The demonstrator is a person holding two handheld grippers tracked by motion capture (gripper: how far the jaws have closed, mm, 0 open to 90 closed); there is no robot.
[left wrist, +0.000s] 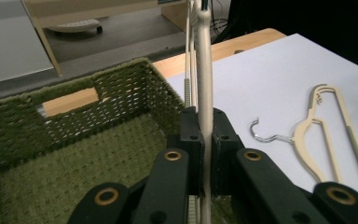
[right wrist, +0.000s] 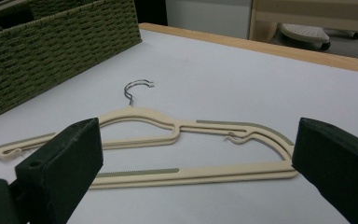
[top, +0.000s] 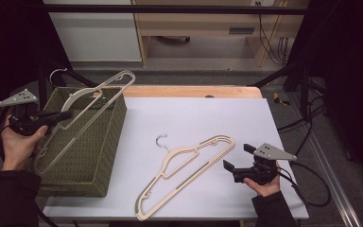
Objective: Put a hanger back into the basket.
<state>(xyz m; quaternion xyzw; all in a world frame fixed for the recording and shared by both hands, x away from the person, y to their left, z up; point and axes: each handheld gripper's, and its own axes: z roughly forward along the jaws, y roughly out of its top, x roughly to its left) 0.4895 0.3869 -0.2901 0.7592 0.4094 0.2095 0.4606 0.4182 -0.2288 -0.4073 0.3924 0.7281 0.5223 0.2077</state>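
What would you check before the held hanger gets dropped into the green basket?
1. Left claw clamped on held hanger: ok.
2. Held hanger over the basket: ok, though its hook end pokes past the far rim.
3. Basket floor free of clutter: ok where visible.
4. Right claw away from the basket: ok, open beside the second hanger.
5. Second hanger flat on the white table: ok.

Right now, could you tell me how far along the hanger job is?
Nothing looks finished: no hanger lies in the green basket yet. In hand: the left gripper is shut on one beige hanger, held over the basket. Left: the second hanger lies flat on the white table, with the right gripper open beside it.
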